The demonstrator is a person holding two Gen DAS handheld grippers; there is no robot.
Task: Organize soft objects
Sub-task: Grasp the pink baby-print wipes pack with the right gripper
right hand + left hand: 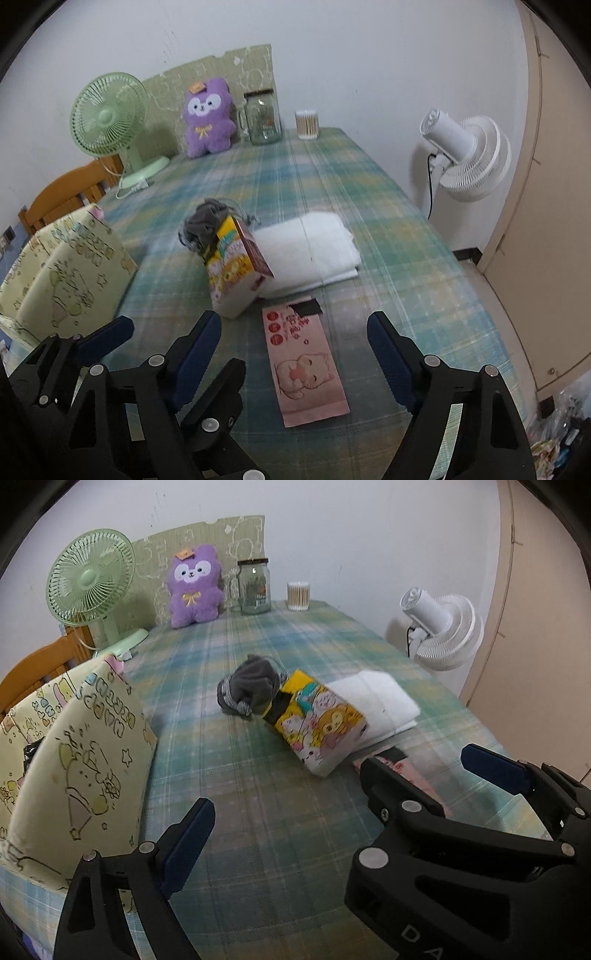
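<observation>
Pink packet: flat on the plaid desk between your right tongs, both tongs spread, empty.
Handling: light, limp; pinch its near edge.
Left tongs: apart, nothing held.
Beyond: tissue pack, white folded towel, grey sock bundle.

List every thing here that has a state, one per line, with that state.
Left gripper: open, empty.
Right gripper: open, empty, above the pink packet.
Towel: folded, flat.
Tissue pack: tilted, leaning on the towel.
Grey cloth: bunched up.
Pink packet: flat on the tablecloth.
Jar: upright, lidded.
Plush: propped upright.
Green fan: upright; running or not, cannot tell.
Fabric bin: upright, open-topped.
</observation>
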